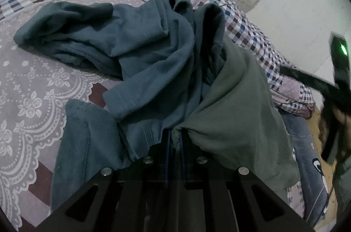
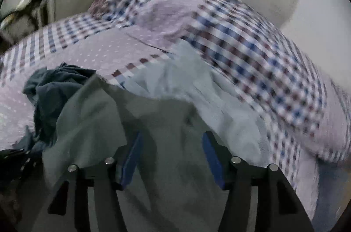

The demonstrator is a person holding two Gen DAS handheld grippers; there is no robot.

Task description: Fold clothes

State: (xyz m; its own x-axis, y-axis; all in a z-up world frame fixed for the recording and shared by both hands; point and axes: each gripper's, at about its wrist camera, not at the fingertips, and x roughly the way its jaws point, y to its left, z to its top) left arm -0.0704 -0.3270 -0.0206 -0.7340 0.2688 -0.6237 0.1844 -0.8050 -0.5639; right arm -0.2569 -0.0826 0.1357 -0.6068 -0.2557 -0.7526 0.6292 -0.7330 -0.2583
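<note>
On the bed with the purple lace-and-check quilt lies a crumpled teal cotton garment, spread toward the far left; its near edge, with a grey-green cloth beside it on the right, is pinched between the fingers of the left gripper, which are closed together on the fabric; the right gripper has its blue-padded fingers wide apart over the grey-green cloth, gripping nothing; that view is blurred.
</note>
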